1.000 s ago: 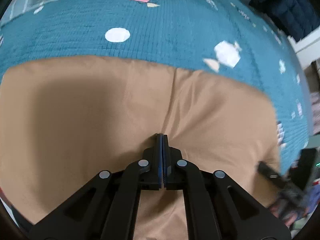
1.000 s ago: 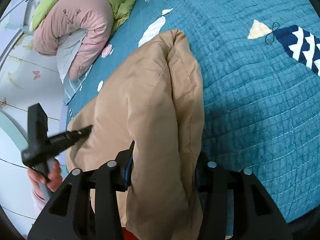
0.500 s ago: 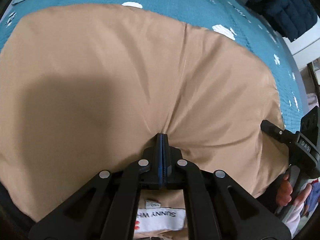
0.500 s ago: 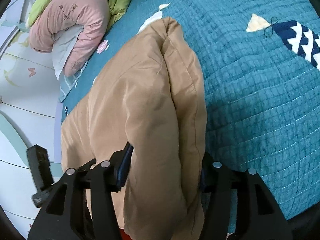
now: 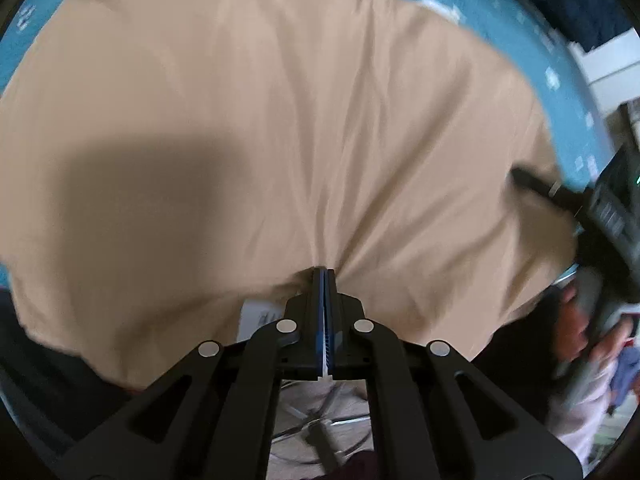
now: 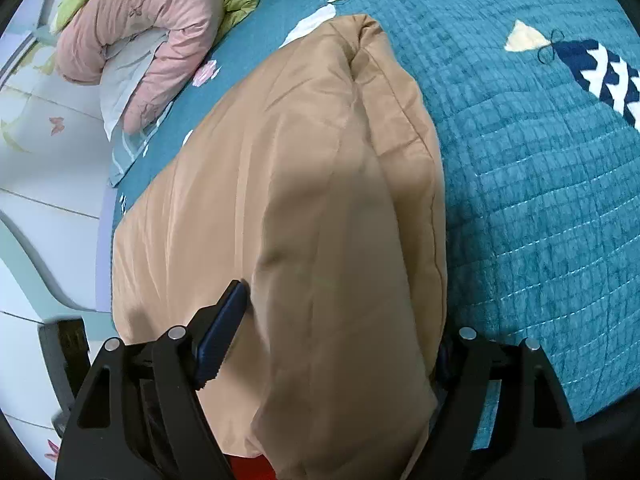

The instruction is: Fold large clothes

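The left tongs (image 5: 324, 276) are pressed together on a pinch of the smooth tan fabric garment (image 5: 280, 120), with a white sewn-in label (image 5: 260, 314) just beside them. Over the last second this pinched edge has been drawn back toward the near edge of the bed, so the cloth now fills almost the whole left view and the teal quilted bedspread (image 6: 540, 200) shows only at the far rim. That suggests the garment is being pulled taut and smoothed before the next fold. The right tongs (image 6: 332, 332) are spread, straddling a thick folded bundle of the same garment without squeezing it. Farther off, a rolled pink blanket (image 6: 152, 32) lies at the bed's far corner.
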`<action>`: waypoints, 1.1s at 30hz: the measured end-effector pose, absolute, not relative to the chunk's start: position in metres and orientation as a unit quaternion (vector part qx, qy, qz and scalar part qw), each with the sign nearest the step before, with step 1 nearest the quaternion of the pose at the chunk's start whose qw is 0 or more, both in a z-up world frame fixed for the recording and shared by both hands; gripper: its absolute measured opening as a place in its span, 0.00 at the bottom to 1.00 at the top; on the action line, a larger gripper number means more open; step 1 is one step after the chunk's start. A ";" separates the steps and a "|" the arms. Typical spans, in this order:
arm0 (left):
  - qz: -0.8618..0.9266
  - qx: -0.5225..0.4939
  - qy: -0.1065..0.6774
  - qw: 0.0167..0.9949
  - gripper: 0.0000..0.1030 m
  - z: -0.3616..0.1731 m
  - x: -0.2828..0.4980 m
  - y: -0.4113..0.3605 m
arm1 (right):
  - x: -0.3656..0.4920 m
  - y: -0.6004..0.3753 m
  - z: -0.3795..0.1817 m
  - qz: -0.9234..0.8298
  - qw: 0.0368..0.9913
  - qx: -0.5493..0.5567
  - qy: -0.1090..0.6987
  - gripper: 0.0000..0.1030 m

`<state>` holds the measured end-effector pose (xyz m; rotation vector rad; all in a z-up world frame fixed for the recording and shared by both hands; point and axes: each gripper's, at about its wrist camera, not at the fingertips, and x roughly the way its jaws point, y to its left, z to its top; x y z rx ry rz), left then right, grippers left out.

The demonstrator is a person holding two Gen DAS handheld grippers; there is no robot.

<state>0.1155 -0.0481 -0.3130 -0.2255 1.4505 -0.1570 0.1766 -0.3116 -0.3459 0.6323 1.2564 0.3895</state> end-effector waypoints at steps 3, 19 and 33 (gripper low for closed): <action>-0.068 -0.090 0.658 0.745 0.02 -0.316 0.107 -0.053 | 0.175 -0.314 -0.347 0.179 0.743 0.293 0.574 0.73; -0.045 -0.071 0.615 0.784 0.02 -0.313 0.163 -0.058 | 0.172 -0.318 -0.347 0.159 0.748 0.318 0.561 0.73; -0.050 -0.081 0.597 0.796 0.02 -0.318 0.146 -0.054 | 0.133 -0.275 -0.252 0.161 0.828 0.272 0.462 0.39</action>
